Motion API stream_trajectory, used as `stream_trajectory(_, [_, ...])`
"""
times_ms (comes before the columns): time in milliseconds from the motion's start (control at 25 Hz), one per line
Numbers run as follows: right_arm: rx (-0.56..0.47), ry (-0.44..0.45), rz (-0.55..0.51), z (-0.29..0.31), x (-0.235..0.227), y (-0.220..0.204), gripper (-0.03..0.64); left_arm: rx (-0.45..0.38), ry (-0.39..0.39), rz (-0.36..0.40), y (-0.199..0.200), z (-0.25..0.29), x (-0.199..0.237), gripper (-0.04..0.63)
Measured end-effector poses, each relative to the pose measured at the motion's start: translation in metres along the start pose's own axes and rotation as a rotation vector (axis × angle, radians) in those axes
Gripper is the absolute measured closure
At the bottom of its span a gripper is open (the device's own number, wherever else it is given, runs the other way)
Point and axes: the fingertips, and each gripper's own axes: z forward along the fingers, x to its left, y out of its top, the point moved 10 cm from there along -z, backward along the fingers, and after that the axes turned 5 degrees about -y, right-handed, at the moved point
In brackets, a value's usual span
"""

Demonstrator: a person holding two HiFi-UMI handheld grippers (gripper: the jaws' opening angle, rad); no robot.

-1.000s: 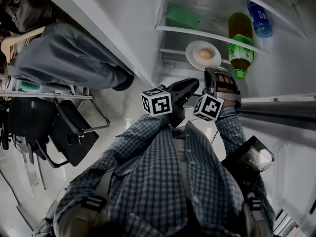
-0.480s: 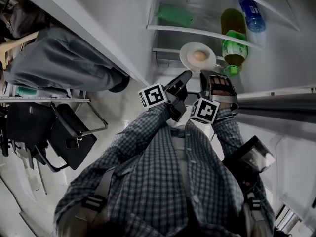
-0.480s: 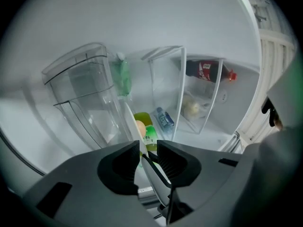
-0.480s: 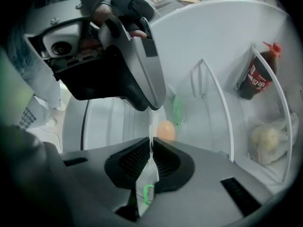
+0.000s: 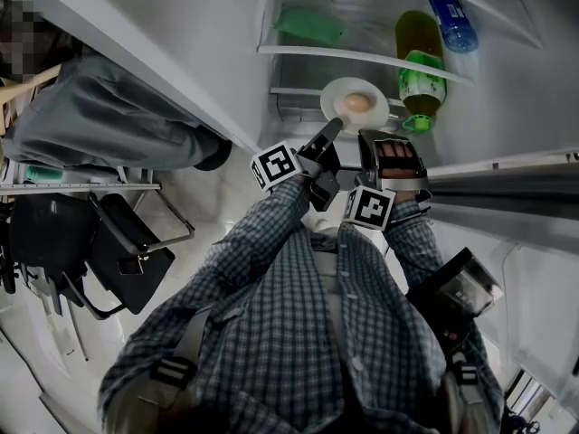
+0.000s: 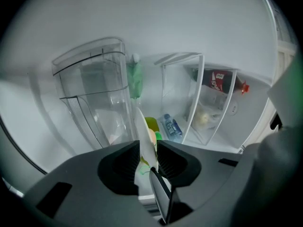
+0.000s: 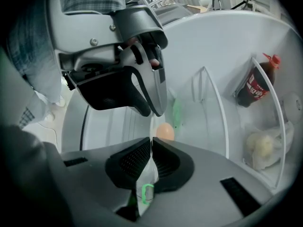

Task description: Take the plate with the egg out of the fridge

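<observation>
A white plate (image 5: pixel 355 103) with a brown egg (image 5: pixel 358 103) on it sits at the front of a fridge shelf. My left gripper (image 5: pixel 333 127) is shut on the plate's near left rim. In the left gripper view the plate (image 6: pixel 143 137) stands edge-on, pinched by the left gripper (image 6: pixel 147 150), with the egg (image 6: pixel 152 136) just past it. My right gripper (image 5: pixel 373 134) is shut on the near right rim. In the right gripper view the right gripper (image 7: pixel 151 157) clamps the thin rim (image 7: pixel 150 167), the egg (image 7: pixel 164 131) shows beyond, and the left gripper (image 7: pixel 142 79) hangs above.
A green bottle (image 5: pixel 420 78) lies just right of the plate, with a blue bottle (image 5: pixel 457 21) above it and a green bag (image 5: pixel 310 27) on the upper shelf. A cola bottle (image 7: pixel 255 86) stands in the door rack. A seated person's grey trousers (image 5: pixel 109 116) and a black chair (image 5: pixel 118 242) are to the left.
My left gripper has risen from below the plate to its near rim and now pinches it. The right gripper has stayed at the rim. The view has shifted slightly.
</observation>
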Motion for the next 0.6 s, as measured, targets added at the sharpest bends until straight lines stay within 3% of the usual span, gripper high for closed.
stream_trajectory(360, [-0.023,0.020,0.004,-0.002,0.005,0.000,0.595,-0.031,-0.065,-0.147,-0.002,0.007,0.007,0.502])
stream_trajectory(480, [-0.030,0.039,0.046,-0.007,0.006,-0.002,0.595,-0.007,-0.028,-0.126,-0.001,0.006,0.011,0.518])
stream_trajectory(600, [-0.034,0.053,0.075,-0.012,0.009,-0.003,0.594,-0.018,-0.013,-0.155,-0.001,0.005,0.015,0.528])
